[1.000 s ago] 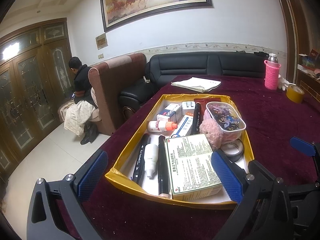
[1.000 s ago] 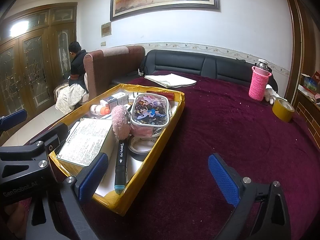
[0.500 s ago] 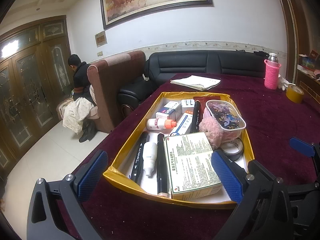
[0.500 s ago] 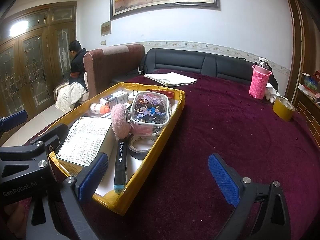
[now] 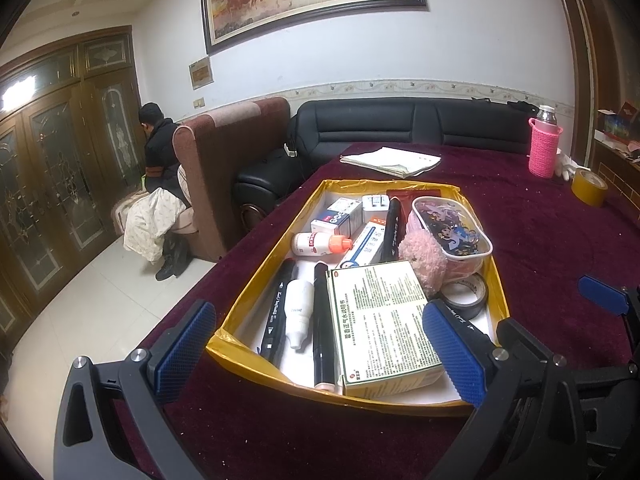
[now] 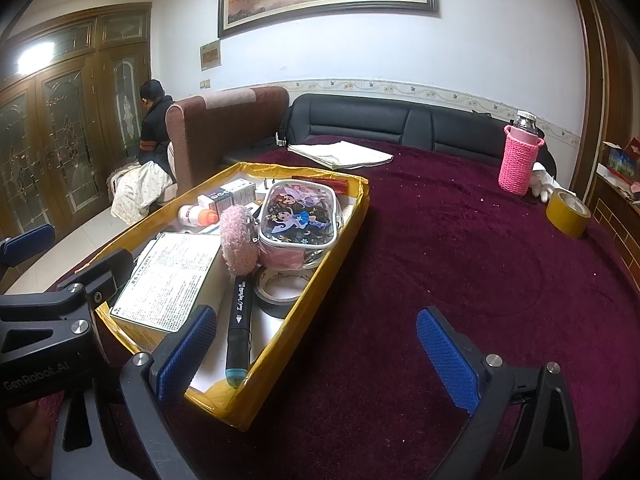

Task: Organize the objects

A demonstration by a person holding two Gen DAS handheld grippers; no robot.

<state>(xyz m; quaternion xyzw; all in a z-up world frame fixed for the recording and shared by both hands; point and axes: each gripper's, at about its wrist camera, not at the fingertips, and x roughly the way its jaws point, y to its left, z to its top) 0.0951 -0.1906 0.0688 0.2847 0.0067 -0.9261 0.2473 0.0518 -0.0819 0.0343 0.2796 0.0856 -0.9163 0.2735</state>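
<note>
A yellow-edged tray point(image 5: 256, 276) on the maroon table holds a medicine box point(image 5: 380, 320), black markers point(image 5: 322, 320), a small white bottle point(image 5: 300, 312), an orange-capped bottle point(image 5: 320, 244), small boxes point(image 5: 338, 216), a pink plush point(image 5: 424, 260), a cartoon pouch point(image 5: 452, 228) and a grey tape roll point(image 5: 466, 296). My left gripper point(image 5: 318, 350) is open and empty, just in front of the tray's near edge. My right gripper point(image 6: 316, 354) is open and empty, over the tray's near right corner point(image 6: 236, 412), near a black marker point(image 6: 239, 336). The pouch point(image 6: 300, 216) and plush point(image 6: 238, 240) show in the right wrist view.
On the table behind the tray lie folded papers point(image 5: 392, 160). A pink-sleeved bottle point(image 6: 518, 160) and a yellow tape roll point(image 6: 568, 214) stand at the far right. A black sofa point(image 5: 400, 128), an armchair and a seated person point(image 5: 160, 148) are beyond the table's left edge.
Both views have shifted slightly; the tray sits a touch lower and nearer in frame. Both grippers stay open and empty.
</note>
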